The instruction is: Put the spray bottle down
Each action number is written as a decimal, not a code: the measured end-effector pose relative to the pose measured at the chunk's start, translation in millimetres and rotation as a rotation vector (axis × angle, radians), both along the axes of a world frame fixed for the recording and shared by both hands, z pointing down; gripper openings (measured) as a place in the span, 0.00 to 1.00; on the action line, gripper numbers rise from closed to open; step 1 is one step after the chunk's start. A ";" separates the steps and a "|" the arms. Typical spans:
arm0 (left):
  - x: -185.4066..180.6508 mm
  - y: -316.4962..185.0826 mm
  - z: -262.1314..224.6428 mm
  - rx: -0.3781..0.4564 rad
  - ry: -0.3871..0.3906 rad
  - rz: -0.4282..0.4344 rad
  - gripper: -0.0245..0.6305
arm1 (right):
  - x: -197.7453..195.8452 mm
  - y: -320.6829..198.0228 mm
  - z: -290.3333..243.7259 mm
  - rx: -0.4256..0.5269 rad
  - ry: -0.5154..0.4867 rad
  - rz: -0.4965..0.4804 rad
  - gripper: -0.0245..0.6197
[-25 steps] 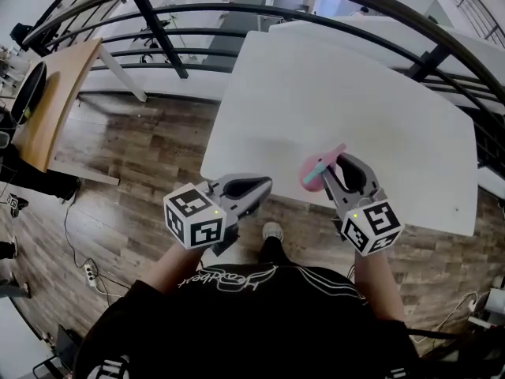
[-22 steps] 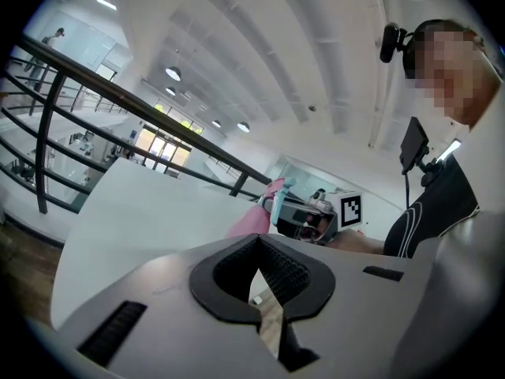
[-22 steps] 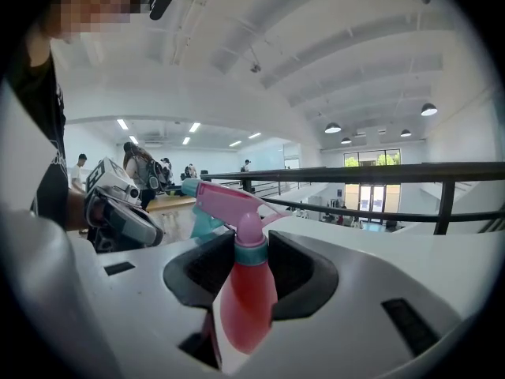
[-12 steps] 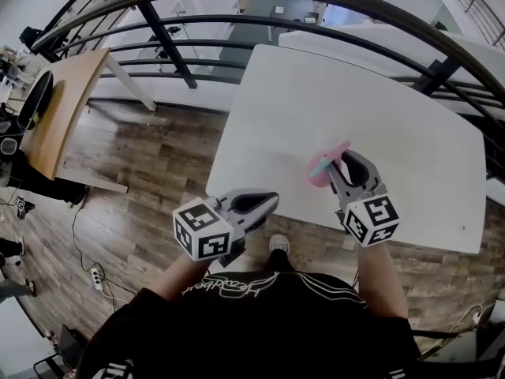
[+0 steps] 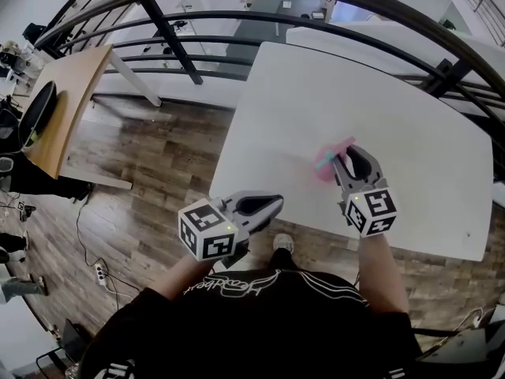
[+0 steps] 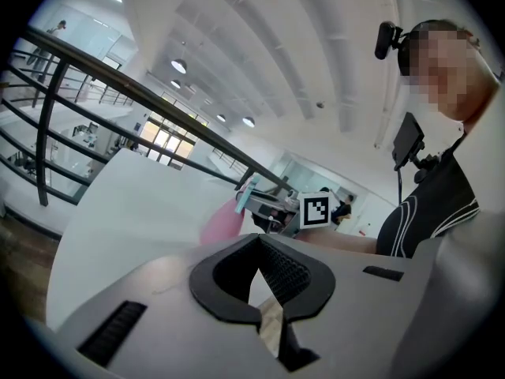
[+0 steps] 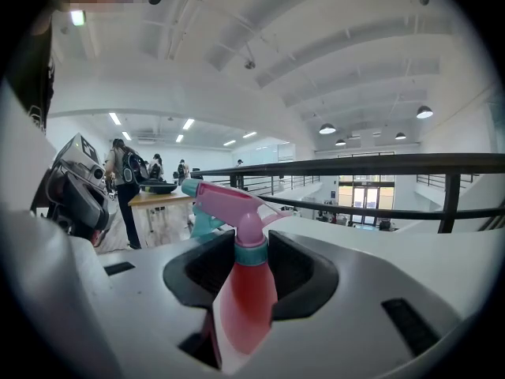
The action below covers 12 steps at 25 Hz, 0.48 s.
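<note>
The bottle (image 5: 330, 165) is pink with a teal collar and sits upright in the right gripper (image 5: 348, 159), whose jaws are closed round its body just under the collar. The spray head stands above the jaws and points toward the person's left. It hangs over the near part of the white table (image 5: 355, 85); whether its base already touches the top cannot be told, as the bottle is blurred in the head view.

Compared with a second ago, the right gripper has carried the bottle further in from the table's near edge and seemingly a little lower, with the grip unchanged. This looks like the last part of the lowering. The bottle is now well over the tabletop, and what remains is to seat the base and let go. The left gripper (image 5: 273, 204) has edged forward only slightly. Its jaws are together with nothing between them, and it hangs just beside the near edge, taking no part.

Counted: one bottle, two grippers, one white table under the work, one wooden table (image 5: 67, 85) well apart to the left, and one dark railing (image 5: 166, 34) beyond
</note>
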<state>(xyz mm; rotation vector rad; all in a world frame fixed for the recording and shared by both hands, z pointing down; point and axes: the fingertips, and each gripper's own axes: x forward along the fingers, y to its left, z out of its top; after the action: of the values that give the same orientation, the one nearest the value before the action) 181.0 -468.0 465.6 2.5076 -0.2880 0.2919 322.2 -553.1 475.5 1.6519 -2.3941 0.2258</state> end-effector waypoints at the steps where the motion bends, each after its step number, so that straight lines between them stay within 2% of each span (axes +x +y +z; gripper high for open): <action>1: -0.2 -1.4 0.5 -0.001 0.000 -0.001 0.05 | 0.2 -1.3 1.1 0.000 0.004 0.000 0.24; 12: -4.6 -10.8 9.4 -0.016 0.002 -0.006 0.05 | -5.1 -1.8 5.1 0.037 0.052 -0.007 0.24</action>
<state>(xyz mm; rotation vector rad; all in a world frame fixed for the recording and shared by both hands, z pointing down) 176.4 -478.8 475.0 2.4906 -0.2916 0.2882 317.1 -555.0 480.7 1.6446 -2.3787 0.1370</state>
